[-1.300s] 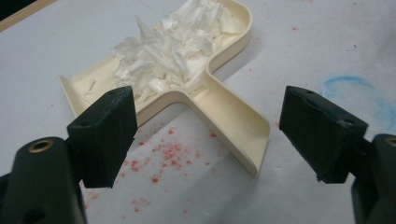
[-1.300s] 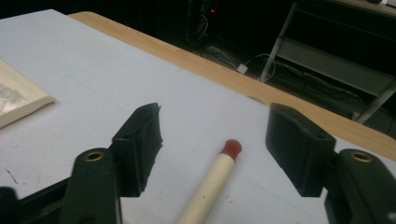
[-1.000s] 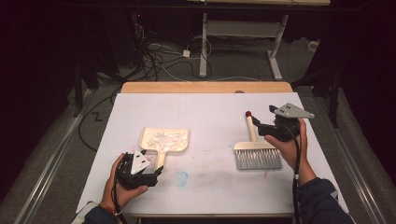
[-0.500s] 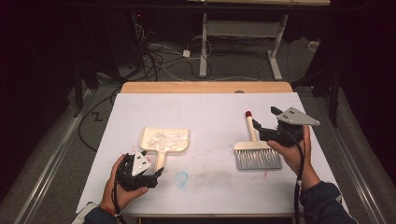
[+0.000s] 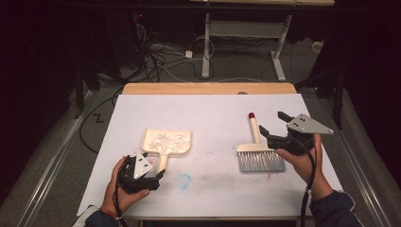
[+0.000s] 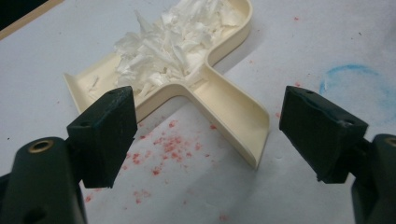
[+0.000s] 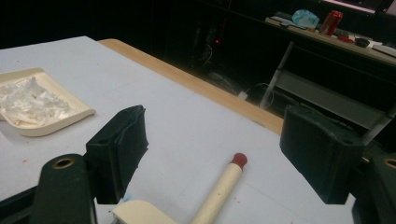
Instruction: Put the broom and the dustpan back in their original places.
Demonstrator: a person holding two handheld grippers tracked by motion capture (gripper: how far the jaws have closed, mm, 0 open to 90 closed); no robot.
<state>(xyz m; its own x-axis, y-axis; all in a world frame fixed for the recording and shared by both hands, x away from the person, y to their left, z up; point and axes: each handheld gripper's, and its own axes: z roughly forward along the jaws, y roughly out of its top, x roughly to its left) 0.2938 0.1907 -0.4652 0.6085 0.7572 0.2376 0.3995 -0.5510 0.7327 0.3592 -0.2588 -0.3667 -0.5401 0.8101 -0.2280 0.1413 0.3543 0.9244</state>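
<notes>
From above, we cannot see the end of the dustpan handle, which runs under the left gripper, nor that gripper's jaw gap, masked by its own body and plate. In the right gripper view, the brush is cut off by the bottom edge, its bristles out of frame, and the dustpan runs off the left edge. The shelf clutter behind stays too small and dim for us to identify.
</notes>
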